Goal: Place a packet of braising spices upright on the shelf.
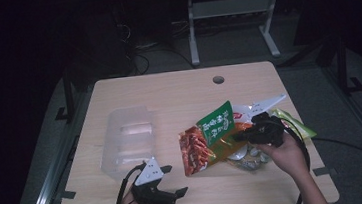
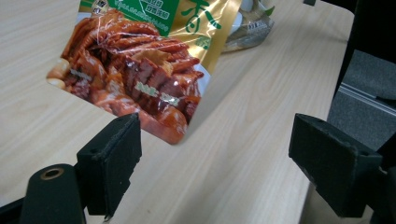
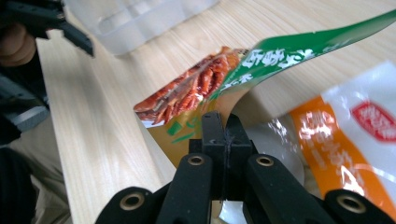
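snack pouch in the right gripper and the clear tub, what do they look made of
Snack pouch: looks like glossy printed plastic or foil film; it bends and catches glare, with gold areas. Clear tub: seemingly thin moulded transparent plastic, the table showing through. The right gripper pinches the pouch's edge.

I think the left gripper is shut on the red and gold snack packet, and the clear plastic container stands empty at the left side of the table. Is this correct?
Not quite: the right gripper is shut on the snack packet, as the right gripper view shows. The left gripper is open, its jaws wide apart with nothing between them. The clear plastic container does stand empty at the left of the table.
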### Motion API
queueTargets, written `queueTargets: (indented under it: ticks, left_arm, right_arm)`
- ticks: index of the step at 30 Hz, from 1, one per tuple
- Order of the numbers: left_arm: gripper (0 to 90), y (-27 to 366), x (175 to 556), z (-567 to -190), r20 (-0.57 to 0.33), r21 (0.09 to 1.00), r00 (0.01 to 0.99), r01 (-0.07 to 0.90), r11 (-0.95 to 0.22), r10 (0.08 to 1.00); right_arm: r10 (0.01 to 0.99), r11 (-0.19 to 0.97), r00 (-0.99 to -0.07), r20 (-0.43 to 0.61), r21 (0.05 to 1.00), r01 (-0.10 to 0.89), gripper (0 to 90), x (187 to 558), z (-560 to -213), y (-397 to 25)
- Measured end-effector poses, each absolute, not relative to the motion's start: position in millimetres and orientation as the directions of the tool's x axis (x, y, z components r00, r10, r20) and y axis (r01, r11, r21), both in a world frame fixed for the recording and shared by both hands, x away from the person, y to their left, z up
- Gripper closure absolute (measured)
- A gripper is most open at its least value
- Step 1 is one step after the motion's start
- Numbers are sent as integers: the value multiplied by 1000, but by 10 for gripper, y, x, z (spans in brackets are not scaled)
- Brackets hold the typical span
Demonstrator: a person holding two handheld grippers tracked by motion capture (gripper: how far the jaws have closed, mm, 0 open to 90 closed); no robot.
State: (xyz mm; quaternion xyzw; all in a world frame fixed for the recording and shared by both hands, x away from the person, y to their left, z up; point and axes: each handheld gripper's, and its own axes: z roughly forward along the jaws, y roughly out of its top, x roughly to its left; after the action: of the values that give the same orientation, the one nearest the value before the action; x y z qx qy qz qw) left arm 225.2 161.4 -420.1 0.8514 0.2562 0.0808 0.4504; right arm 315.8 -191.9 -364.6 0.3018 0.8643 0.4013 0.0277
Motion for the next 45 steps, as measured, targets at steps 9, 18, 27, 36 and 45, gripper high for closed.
queueTargets:
  ticks: [9, 18, 27, 36, 45]
  left_arm:
    - [166, 1457, 2539, -4103, -111, 823, 854, 366, -435, 508]
    - [166, 1244, 2888, -4085, -137, 821, 835, 397, -411, 533]
    - [169, 1055, 3229, -4066, -220, 789, 832, 459, -409, 509]
    - [712, 1021, 3347, -4083, -257, 778, 865, 450, -439, 431]
    - [859, 1014, 3167, -4035, -171, 781, 890, 384, -493, 423]
  right_arm:
    - [492, 592, -864, 107, 686, 422, 900, 3120, -3276, -1752]
    - [390, 666, -919, 50, 674, 320, 900, 3111, -2962, -1741]
    - [315, 708, -949, -7, 667, 230, 900, 3070, -2780, -1780]
    - [320, 698, -947, -18, 680, 222, 900, 3081, -2788, -1785]
    - [399, 641, -917, -5, 716, 276, 853, 3111, -2898, -1881]
